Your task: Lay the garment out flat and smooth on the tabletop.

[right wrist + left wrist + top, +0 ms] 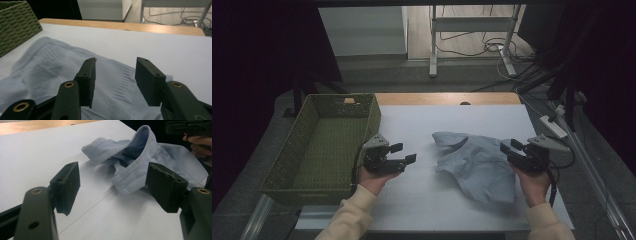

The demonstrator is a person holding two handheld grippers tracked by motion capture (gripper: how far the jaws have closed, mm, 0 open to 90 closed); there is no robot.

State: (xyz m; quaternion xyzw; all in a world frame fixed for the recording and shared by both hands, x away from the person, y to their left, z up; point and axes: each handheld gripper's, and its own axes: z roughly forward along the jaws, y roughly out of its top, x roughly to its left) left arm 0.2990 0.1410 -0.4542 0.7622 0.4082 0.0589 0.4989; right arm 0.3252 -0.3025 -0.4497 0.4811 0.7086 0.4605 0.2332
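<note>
From the high view, a pale blue shirt (477,162) lies crumpled on the white bench (412,200), well right of the green basket (319,145). The left claw (404,153) hovers between basket and shirt, jaws apart and holding nothing. The right claw (508,148) sits at the shirt's right edge.

In the left gripper view, the left claw (112,187) stands wide above the bench, just short of the shirt's collar (140,167).

In the right gripper view, the right claw (115,80) is parted over the shirt (50,72), gripping nothing.
</note>
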